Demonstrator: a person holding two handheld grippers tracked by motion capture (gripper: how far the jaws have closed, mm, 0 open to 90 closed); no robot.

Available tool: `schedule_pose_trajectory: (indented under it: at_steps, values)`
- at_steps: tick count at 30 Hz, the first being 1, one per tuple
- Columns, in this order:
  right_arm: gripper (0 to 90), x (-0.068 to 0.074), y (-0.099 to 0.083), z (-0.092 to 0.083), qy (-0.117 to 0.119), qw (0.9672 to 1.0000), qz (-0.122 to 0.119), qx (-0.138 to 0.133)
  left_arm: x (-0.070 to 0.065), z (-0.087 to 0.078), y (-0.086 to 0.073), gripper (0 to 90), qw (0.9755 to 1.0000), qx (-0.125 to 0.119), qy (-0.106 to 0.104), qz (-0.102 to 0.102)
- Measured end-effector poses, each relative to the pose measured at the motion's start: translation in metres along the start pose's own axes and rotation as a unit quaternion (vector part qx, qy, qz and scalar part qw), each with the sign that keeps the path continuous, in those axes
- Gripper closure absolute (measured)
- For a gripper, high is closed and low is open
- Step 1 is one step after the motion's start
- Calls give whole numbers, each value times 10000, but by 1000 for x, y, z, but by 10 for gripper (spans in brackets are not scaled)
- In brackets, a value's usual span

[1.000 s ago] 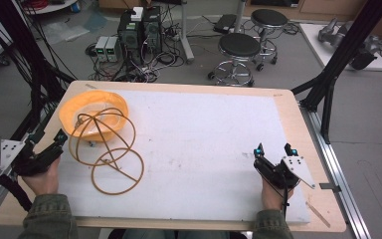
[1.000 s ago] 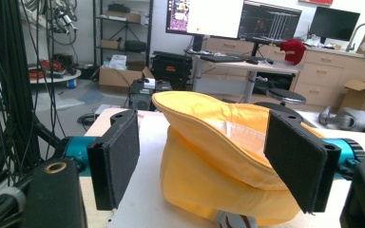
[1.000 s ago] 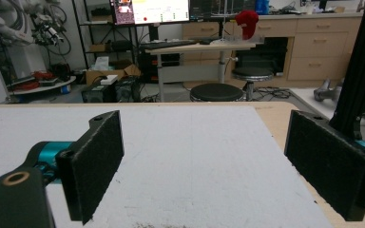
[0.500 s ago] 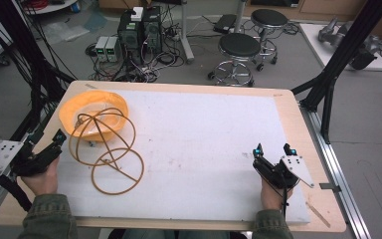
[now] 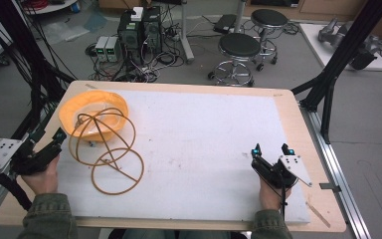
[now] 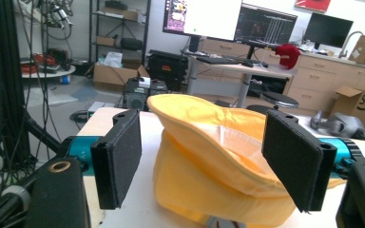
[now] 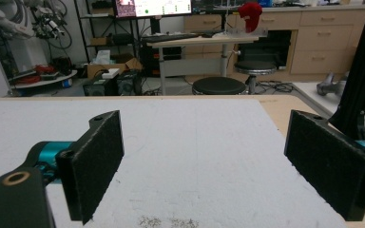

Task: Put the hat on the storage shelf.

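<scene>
A yellow bucket hat (image 5: 93, 113) lies at the table's far left, seen close up as the yellow hat (image 6: 218, 161) in the left gripper view. A tan wire hat stand (image 5: 107, 144) with looped rings stands against it, its base ring flat on the white mat. My left gripper (image 5: 49, 142) is open at the table's left edge, just left of the hat and stand, holding nothing. The left gripper (image 6: 209, 166) has its jaws wide on either side of the hat, apart from it. My right gripper (image 5: 272, 149) is open over the mat's right side, far from the hat, and the right gripper (image 7: 218, 166) frames bare mat.
The white mat (image 5: 204, 134) covers most of the wooden table (image 5: 306, 124). Black frame struts (image 5: 25, 74) rise at both sides. Two stools (image 5: 238, 50) and computer boxes (image 5: 139, 25) stand on the floor beyond the far edge.
The left gripper has shifted slightly toward the hat and stand. The right gripper is where it was.
</scene>
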State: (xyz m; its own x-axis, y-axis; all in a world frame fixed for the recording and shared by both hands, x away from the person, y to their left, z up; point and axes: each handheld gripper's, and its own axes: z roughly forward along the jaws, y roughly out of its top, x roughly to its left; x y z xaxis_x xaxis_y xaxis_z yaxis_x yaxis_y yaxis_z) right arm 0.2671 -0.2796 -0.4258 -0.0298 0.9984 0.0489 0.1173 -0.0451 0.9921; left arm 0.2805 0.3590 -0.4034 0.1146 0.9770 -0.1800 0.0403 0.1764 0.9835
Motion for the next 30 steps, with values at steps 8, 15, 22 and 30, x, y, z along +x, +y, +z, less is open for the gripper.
schedule_pose_trajectory:
  at_steps: [8,15,22,30]
  values:
    - [119,-1,0,0,-9,10000,41,-13,3,15,14,294,9998,209,-29,37]
    - [119,0,0,0,20,10000,26,2,0,31,23,285,9989,418,-80,182]
    - [118,-1,0,1,10,10000,-17,14,0,52,26,280,9973,674,-66,299]
    - [118,-1,0,1,33,10000,18,11,1,66,26,289,9962,799,-42,342]
